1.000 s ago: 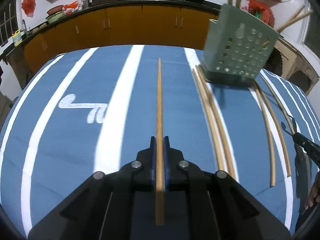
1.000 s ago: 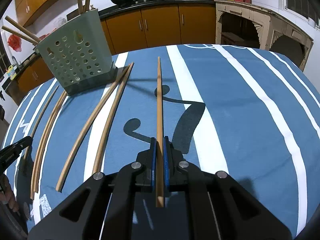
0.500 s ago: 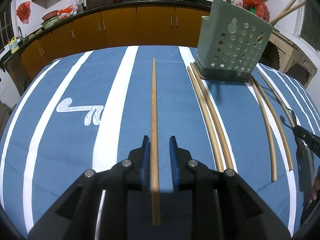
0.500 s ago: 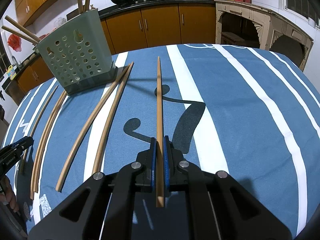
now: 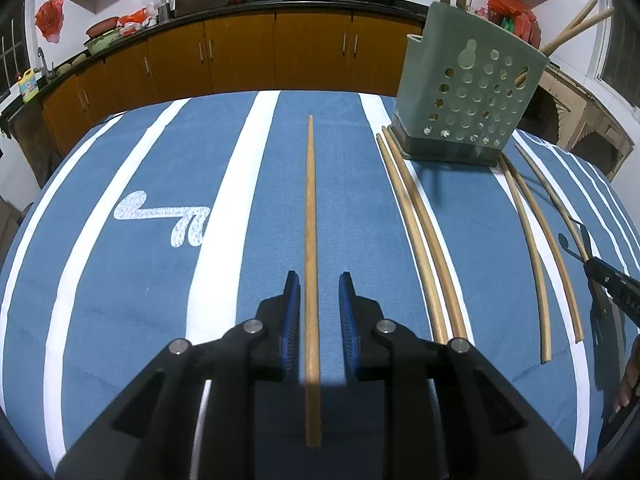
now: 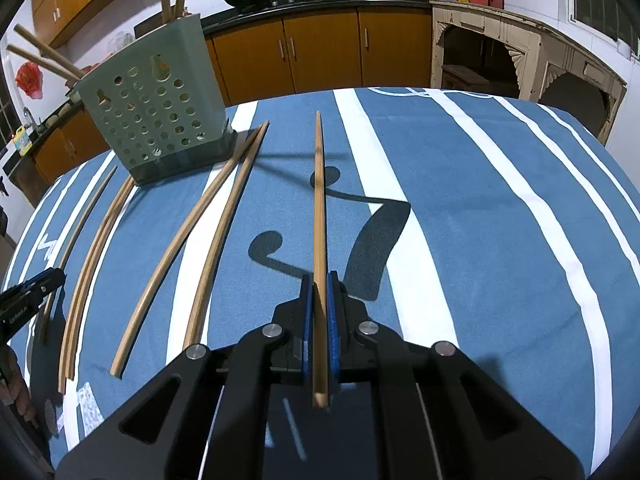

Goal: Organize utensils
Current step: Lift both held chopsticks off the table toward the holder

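1. Left wrist view: left gripper (image 5: pixel 319 294) has just parted its jaws a little, and the chopstick (image 5: pixel 310 216) it was clamping a second ago now lies between the blue pads without either one pressing on it. It rests on the blue striped tablecloth (image 5: pixel 120 280), pointing toward the far edge of the table. The green holder (image 5: pixel 468 92) stands by the far right edge, with 4 loose chopsticks fanned out near it.
2. Right wrist view: right gripper (image 6: pixel 319 300) is fully closed on a second chopstick (image 6: pixel 319 208), gripped near its butt end, with the shaft pointing toward the far edge; this grip looks the same as a second ago. The holder (image 6: pixel 156 112) sits at the far left, already holding several sticks.
3. Judgement: the left release suggests that stick has been set down or is being re-gripped, so it is not yet in the holder; the right-hand stick seems the likelier next delivery.
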{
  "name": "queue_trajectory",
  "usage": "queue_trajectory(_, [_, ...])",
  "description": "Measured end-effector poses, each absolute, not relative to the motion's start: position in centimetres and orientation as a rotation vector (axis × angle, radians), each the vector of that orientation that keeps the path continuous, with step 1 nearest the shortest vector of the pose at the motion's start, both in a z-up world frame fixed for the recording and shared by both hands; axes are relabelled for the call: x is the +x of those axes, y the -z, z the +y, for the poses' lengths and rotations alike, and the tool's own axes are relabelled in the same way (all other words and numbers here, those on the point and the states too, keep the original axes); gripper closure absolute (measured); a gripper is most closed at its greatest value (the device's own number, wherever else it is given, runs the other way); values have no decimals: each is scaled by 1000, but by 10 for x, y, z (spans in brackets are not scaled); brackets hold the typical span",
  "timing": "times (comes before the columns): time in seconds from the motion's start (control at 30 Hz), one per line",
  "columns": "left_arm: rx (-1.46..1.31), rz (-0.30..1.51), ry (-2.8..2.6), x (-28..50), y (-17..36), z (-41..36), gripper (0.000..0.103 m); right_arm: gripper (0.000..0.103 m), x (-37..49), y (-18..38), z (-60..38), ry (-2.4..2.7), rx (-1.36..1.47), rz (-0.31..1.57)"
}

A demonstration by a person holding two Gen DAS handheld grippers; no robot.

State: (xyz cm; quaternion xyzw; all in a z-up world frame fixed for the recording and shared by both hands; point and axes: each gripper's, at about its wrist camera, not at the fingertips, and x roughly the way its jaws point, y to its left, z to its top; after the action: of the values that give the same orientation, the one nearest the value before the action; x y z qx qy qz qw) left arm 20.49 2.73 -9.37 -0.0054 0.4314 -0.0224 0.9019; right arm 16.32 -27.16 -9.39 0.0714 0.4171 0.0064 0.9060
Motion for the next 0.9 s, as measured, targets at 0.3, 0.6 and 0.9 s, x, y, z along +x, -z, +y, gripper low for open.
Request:
queue_trajectory(0.3, [-33,896,48,195,93,34,95,95,156,94,-277,-45,185,858])
queue_trajectory(0.6, [-27,803,67,180,58,40,95,95,140,52,-291,-42,205,714])
queue_trajectory(0.9, [-111,575,96,162,-10,57,95,95,135,9,-305,-41,229,552])
